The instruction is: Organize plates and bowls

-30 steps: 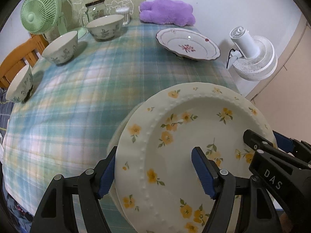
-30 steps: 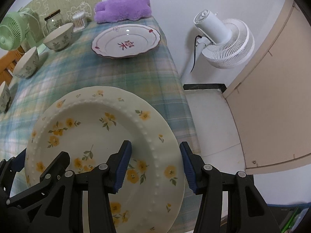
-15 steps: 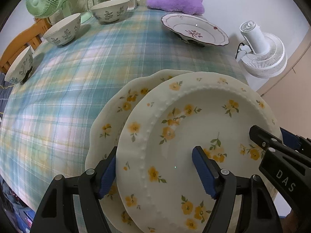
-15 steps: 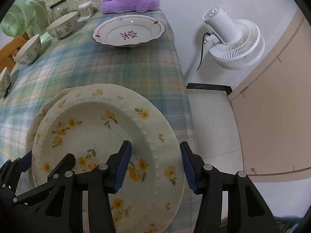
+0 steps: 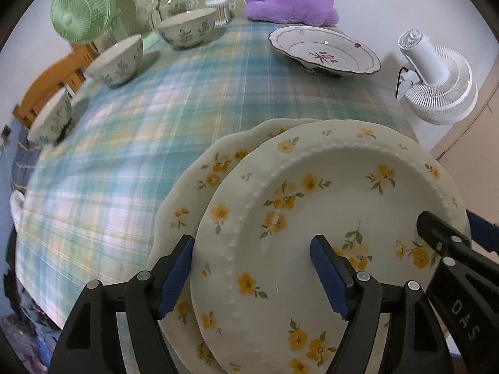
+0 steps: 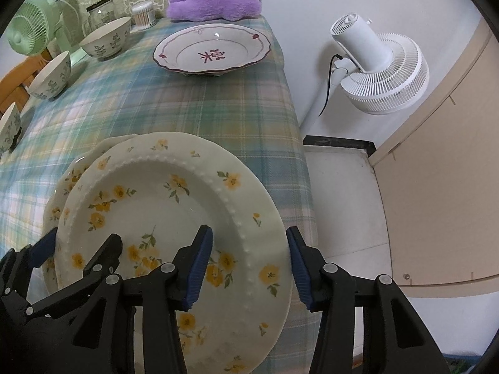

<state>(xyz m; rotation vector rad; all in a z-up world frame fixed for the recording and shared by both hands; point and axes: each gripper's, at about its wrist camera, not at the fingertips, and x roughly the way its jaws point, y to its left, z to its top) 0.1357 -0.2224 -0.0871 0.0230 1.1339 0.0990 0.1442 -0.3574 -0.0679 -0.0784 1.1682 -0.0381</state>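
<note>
Jaws of the left gripper (image 5: 252, 275) and right gripper (image 6: 249, 265) were spread astride opposite rims of a yellow-flowered plate (image 5: 336, 218), the right's closing. It was laid atop a scalloped plate (image 5: 199, 187). Farther off, a red-trimmed plate (image 6: 212, 50) and bowls (image 5: 187, 31) were set on the plaid tablecloth (image 5: 156, 124).

Cream upper plate (image 5: 336, 205) scattered with yellow flowers and green leaves, and the scalloped plate under it (image 5: 199, 187) wears the same print. Tablecloth (image 5: 149, 131) is a teal, pink and yellow plaid. White far plate (image 6: 212, 50) has maroon trim. Bowls (image 5: 117, 60) carry grey-green leaves. Purple plush (image 6: 215, 0), mint fan (image 5: 81, 14).
</note>
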